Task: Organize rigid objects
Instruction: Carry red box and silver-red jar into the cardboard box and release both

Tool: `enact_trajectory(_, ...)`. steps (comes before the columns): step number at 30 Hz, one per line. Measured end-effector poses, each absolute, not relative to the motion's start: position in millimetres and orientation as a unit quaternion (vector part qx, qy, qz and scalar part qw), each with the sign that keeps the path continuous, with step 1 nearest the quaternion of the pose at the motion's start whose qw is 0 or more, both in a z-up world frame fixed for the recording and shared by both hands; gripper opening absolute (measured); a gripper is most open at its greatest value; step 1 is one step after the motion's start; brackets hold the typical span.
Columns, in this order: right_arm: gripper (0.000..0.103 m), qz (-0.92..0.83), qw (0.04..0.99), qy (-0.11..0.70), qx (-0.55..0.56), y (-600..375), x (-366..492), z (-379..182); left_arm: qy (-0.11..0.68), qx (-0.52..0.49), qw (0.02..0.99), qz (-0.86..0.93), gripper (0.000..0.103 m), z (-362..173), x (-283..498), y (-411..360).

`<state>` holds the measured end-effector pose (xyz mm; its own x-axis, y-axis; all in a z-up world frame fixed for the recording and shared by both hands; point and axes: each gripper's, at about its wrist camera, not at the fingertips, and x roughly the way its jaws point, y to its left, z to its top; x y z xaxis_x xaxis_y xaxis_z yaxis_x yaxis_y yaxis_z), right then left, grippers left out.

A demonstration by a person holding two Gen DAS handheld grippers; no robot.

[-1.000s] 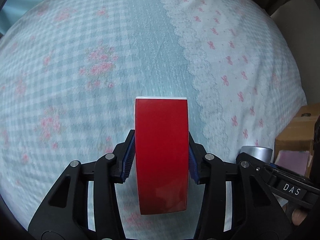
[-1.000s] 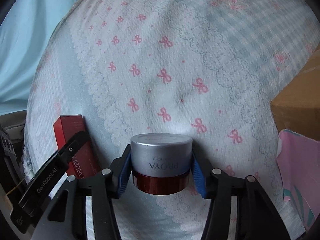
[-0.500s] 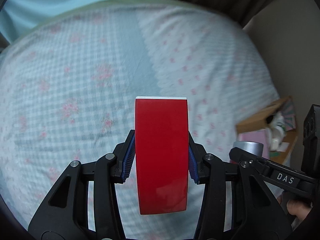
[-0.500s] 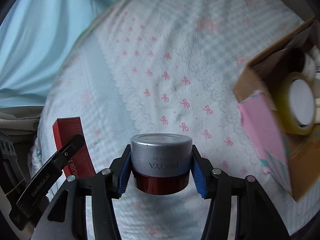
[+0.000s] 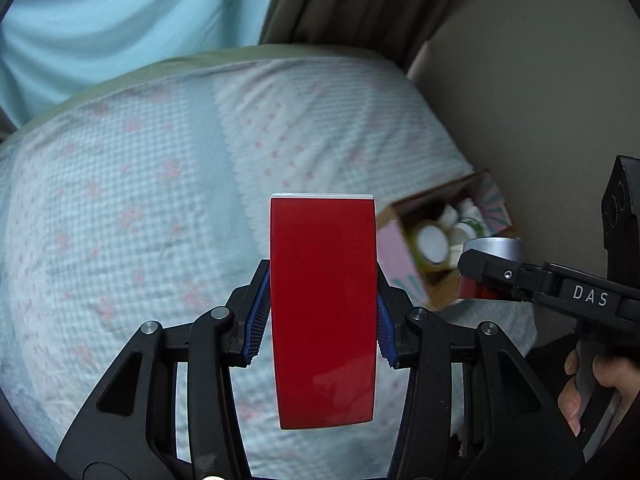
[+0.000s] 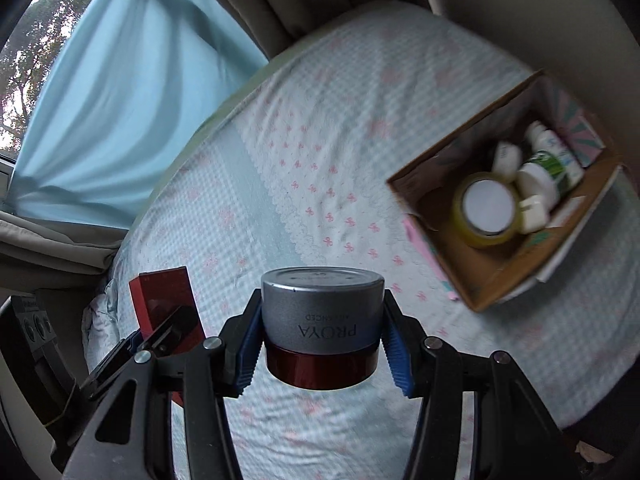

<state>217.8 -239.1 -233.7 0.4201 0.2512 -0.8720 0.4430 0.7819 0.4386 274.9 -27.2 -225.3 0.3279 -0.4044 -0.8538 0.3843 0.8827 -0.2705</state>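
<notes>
A: Where does everything sit relative to the cardboard box [image 6: 506, 216]?

B: Both loads hang above the bedspread [image 6: 320, 152], short of the box. The left gripper [image 5: 323, 312] is clamped on the red carton [image 5: 323, 300]; the right gripper [image 6: 322, 344] is clamped on the silver-lidded jar [image 6: 322, 320].

A: How should they go in?

B: One at a time, I'd say, into the bare corner beside the tape roll [image 6: 486, 210], lowering before letting go.

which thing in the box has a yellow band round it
The tape roll, at the near-left of the cardboard box: a yellowish ring round a white centre. The bottle and the small bits beside it are white, without yellow.
</notes>
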Motion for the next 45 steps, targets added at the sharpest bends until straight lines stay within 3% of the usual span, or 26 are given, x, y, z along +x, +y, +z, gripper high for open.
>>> enact_trajectory(11, 0.050, -0.039, 0.785, 0.533, 0.313, -324.9, 165.0, -214.9, 0.507, -0.016, 0.830, -0.231, 0.042, -183.2, 226.7, -107.4)
enact_trajectory(18, 0.050, -0.037, 0.777, 0.538, 0.325, -406.7, 157.0, -228.3, 0.522, -0.011, 0.825, -0.217, 0.042, -191.3, 216.4, -180.4)
enact_trajectory(31, 0.050, -0.051, 0.759, 0.568, 0.313, -528.8, 206.4, -274.1, 0.571, -0.010, 0.800, -0.186, 0.042, -253.9, 237.0, -274.8)
enact_trajectory(45, 0.050, 0.002, 0.752, 0.611, 0.250, -537.9, 279.4, -357.2, 0.619, 0.045, 0.769, -0.152, 0.042, -355.6, 260.1, -304.3)
